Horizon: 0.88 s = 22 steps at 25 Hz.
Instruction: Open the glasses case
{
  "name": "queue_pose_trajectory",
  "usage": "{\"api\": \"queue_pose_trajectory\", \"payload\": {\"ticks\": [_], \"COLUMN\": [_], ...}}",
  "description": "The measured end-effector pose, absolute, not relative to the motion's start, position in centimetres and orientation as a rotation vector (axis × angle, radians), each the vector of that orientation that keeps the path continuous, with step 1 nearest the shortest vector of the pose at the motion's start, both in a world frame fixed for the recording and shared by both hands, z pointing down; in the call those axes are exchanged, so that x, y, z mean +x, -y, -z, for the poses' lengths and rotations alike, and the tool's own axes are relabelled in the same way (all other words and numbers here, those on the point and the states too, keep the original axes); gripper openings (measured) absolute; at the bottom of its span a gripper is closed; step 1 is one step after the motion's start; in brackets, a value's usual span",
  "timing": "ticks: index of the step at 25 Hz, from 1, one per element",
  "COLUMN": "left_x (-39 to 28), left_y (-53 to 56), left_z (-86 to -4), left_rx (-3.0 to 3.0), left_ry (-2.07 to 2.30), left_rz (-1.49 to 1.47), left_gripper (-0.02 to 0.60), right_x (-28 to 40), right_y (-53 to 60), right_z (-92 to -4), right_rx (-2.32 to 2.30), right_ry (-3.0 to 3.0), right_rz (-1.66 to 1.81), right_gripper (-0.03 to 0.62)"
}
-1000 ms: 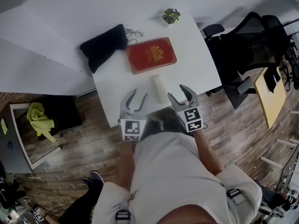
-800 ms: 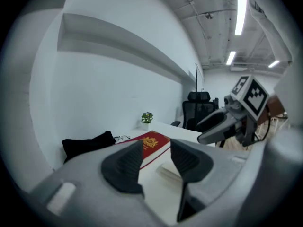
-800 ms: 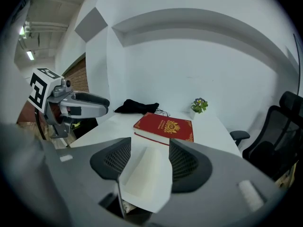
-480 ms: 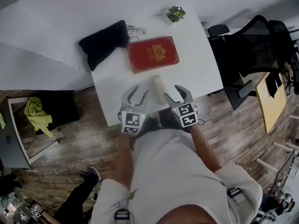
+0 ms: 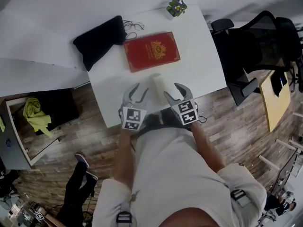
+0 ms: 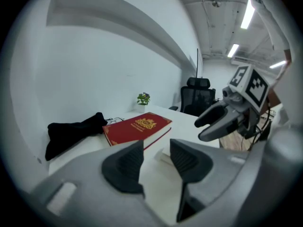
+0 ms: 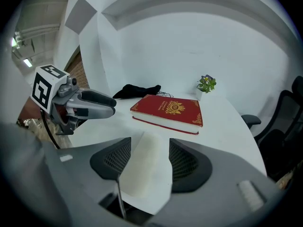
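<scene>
White table (image 5: 203, 65) is set on wood floor (image 5: 236, 126); black office chairs (image 5: 251, 51) are seen right of the red book (image 5: 151, 51). Glasses case (image 5: 158, 84) is laid just before the book. Left gripper (image 5: 140, 90) is held open, empty; right gripper (image 5: 171, 91) is held open, aimed at the case, pads clear.

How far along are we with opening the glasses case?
Nothing done yet: the white glasses case lies closed on the table. In hand: left gripper and right gripper flank it, jaws apart, neither gripping. Left: hold it and lift the lid.
</scene>
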State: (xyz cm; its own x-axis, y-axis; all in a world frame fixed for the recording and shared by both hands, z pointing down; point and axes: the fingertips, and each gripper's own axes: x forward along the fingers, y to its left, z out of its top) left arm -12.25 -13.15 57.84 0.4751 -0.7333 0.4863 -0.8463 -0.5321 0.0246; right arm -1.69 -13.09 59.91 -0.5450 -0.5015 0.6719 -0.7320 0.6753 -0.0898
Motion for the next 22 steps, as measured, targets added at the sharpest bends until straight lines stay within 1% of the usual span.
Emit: {"api": "queue_pose_trajectory", "payload": {"ticks": [22], "left_x": [-10.9], "left_y": [14.8], "left_z": [-63.4], "left_rx": [2.407], "left_ry": [1.252], "left_rz": [-0.742], "left_gripper": [0.169], "right_x": [-2.5], "right_y": [12.6], "right_z": [-64.4], "right_rx": [0.842], "right_ry": [2.201], "right_rz": [-0.583], "right_gripper": [0.255]}}
